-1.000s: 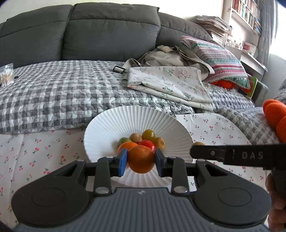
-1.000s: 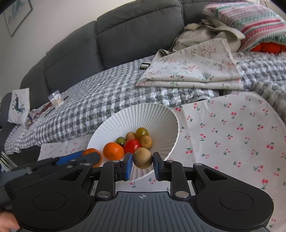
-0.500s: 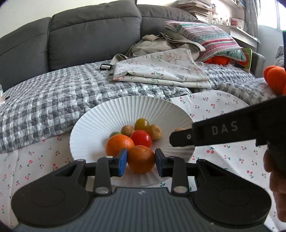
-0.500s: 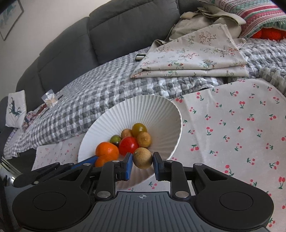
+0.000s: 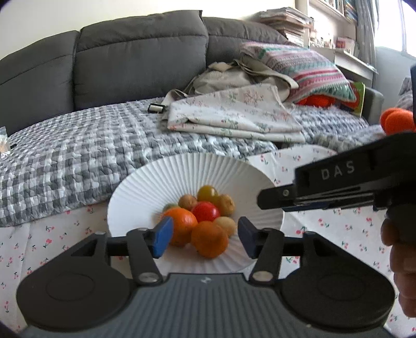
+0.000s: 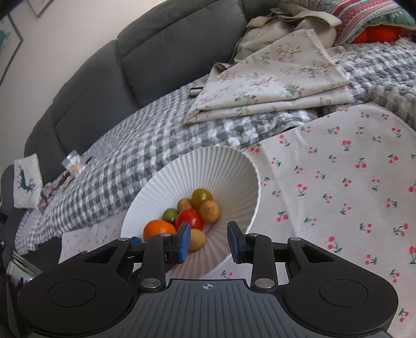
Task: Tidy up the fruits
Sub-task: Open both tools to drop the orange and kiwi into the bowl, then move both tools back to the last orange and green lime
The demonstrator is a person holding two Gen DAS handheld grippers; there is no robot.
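Left wrist | left gripper (image 5: pixel 202 240) apart | right gripper (image 6: pixel 208 241) apart | both over bowl (image 5: pixel 135 192) rim

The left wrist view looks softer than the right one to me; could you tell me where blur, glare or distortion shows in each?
Left wrist view: the window at top right is blown out, the right claw crossing the frame is smeared, and the sofa back bows from the fisheye. Right wrist view: sharper overall, the ribs of the white bowl read crisply, but the scene leans and the corners go dark.
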